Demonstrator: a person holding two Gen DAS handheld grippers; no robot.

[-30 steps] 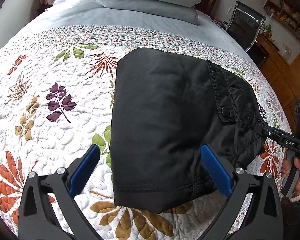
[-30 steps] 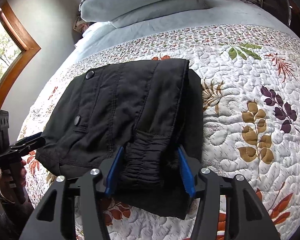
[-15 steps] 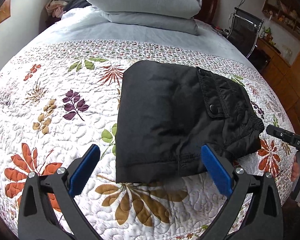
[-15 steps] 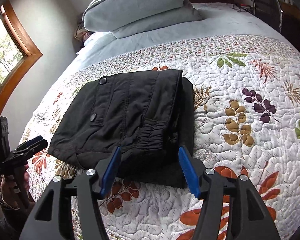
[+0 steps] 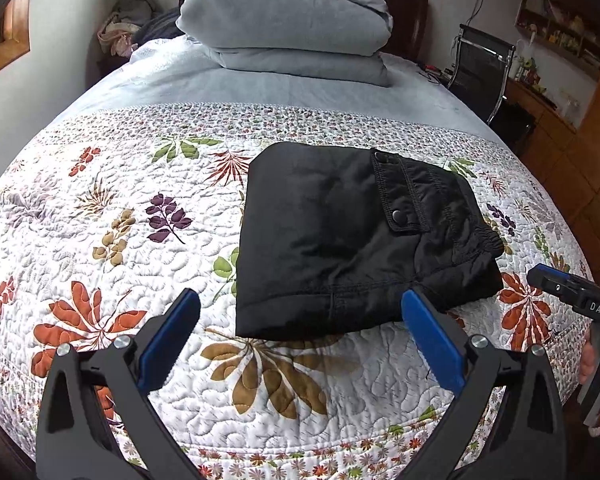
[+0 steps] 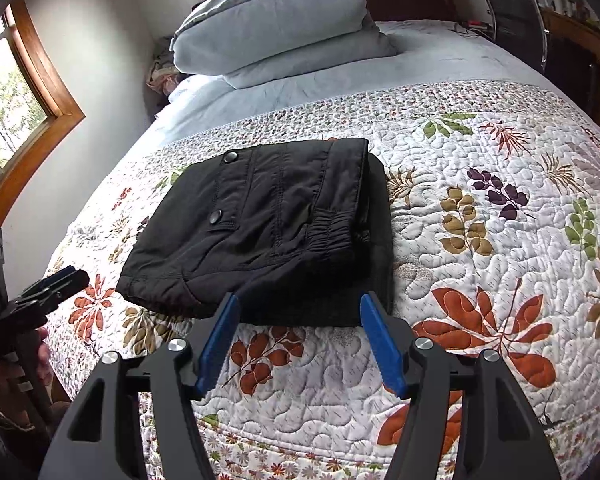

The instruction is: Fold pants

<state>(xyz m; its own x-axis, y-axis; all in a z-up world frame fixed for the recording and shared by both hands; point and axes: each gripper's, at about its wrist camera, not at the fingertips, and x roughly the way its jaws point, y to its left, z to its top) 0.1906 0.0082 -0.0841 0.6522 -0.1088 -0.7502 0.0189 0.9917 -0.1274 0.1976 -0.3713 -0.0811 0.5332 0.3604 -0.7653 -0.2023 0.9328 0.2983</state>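
The black nylon pants (image 5: 351,240) lay folded into a compact square on the floral quilted bed (image 5: 100,216) — left tongs (image 5: 300,334) gaped wide and empty, right tongs (image 6: 300,332) had just been opening, touching nothing.

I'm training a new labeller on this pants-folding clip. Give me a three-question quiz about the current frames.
1. True or false: the right gripper is clamped on the pants.
2. What lies at the head of the bed? A) a suitcase B) stacked pillows C) a lamp
3. Fill in: the pants lie folded on a ____ quilt.

Key
1. False: its jaws are open and have just been opening; nothing is between them, and the pants lie beyond the tips. The left gripper is open too.
2. B
3. floral (leaf-patterned)
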